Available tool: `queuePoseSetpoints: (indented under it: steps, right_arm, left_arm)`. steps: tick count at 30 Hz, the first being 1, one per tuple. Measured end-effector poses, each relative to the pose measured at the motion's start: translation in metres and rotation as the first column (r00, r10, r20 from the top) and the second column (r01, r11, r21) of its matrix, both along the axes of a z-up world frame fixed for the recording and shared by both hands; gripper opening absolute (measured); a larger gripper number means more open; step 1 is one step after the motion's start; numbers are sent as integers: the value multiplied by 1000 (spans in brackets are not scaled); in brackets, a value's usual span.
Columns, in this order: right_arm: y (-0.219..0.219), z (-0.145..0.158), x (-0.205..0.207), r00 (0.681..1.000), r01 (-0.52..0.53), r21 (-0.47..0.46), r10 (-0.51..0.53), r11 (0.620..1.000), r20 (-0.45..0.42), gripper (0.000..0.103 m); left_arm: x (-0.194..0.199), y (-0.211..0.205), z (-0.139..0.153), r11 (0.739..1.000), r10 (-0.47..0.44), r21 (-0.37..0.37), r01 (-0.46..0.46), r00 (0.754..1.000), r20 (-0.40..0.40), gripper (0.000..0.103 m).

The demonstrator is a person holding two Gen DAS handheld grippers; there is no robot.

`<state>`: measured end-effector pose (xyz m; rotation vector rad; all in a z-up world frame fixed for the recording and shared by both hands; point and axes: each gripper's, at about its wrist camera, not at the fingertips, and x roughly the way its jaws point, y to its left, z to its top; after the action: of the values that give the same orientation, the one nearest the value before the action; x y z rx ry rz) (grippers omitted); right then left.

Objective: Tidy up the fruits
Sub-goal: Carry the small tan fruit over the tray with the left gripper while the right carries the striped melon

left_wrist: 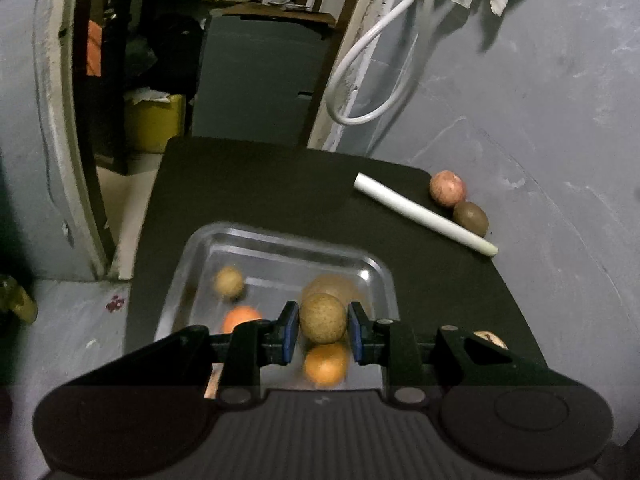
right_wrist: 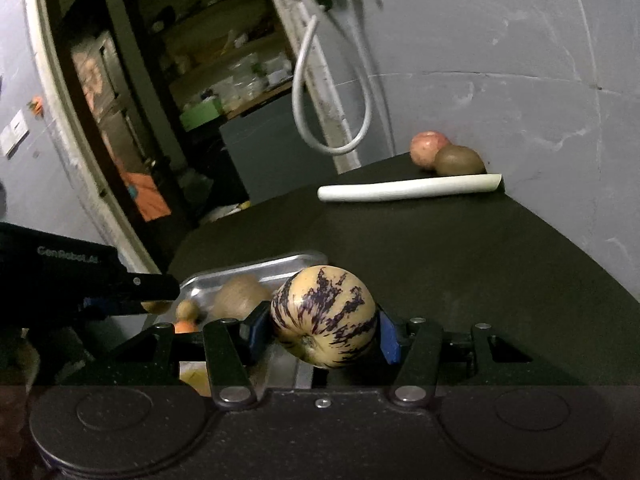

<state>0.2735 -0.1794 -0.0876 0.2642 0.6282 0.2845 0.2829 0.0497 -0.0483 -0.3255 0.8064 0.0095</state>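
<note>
My left gripper (left_wrist: pixel 323 326) is shut on a round tan fruit (left_wrist: pixel 322 318) and holds it above a metal tray (left_wrist: pixel 372 270). In the tray lie two oranges (left_wrist: pixel 326 364) and a small tan fruit (left_wrist: pixel 229 281). My right gripper (right_wrist: pixel 323 326) is shut on a cream fruit with purple stripes (right_wrist: pixel 323 316), held just right of the tray (right_wrist: pixel 280 266). The left gripper (right_wrist: pixel 120 288) shows at the left of the right wrist view. A red apple (left_wrist: pixel 447 187) and a kiwi (left_wrist: pixel 470 218) lie at the table's far right corner.
A white tube (left_wrist: pixel 424 213) lies on the black table (left_wrist: pixel 280 184) in front of the apple and kiwi. A grey wall (left_wrist: pixel 560 120) runs along the right. An open doorway with shelves and a hanging white hose (left_wrist: pixel 372 80) is beyond the table's far edge.
</note>
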Motion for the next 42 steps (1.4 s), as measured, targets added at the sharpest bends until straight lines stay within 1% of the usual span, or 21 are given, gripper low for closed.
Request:
queuePoseSetpoints:
  steps: [6, 13, 20, 24, 30, 37, 42]
  right_arm:
    - [10, 12, -40, 999, -49, -37, 49, 998, 9, 56]
    - [20, 19, -87, 996, -88, -69, 88, 994, 4, 56]
    - [28, 17, -126, 996, -92, -88, 90, 992, -27, 56]
    - [33, 13, -137, 994, -100, -96, 97, 990, -42, 56]
    - [42, 7, -143, 993, -109, -106, 104, 988, -57, 56]
    - [49, 1, -139, 990, -127, -124, 118, 984, -78, 56]
    - [50, -2, -135, 990, -124, -136, 113, 983, -83, 56]
  left_arm:
    - [-47, 12, -1, 1000, -12, -29, 12, 1000, -2, 29]
    - [-95, 20, -9, 997, -60, -52, 58, 998, -29, 29]
    - [-126, 22, -26, 993, -98, -77, 93, 993, -71, 29]
    - [-133, 22, -34, 992, -111, -70, 104, 989, -96, 29]
    - [-125, 16, -37, 993, -109, -46, 105, 987, -116, 29]
    - [-116, 14, -43, 994, -107, -29, 104, 987, -116, 29]
    - [-114, 16, -46, 995, -100, -34, 97, 987, -127, 29]
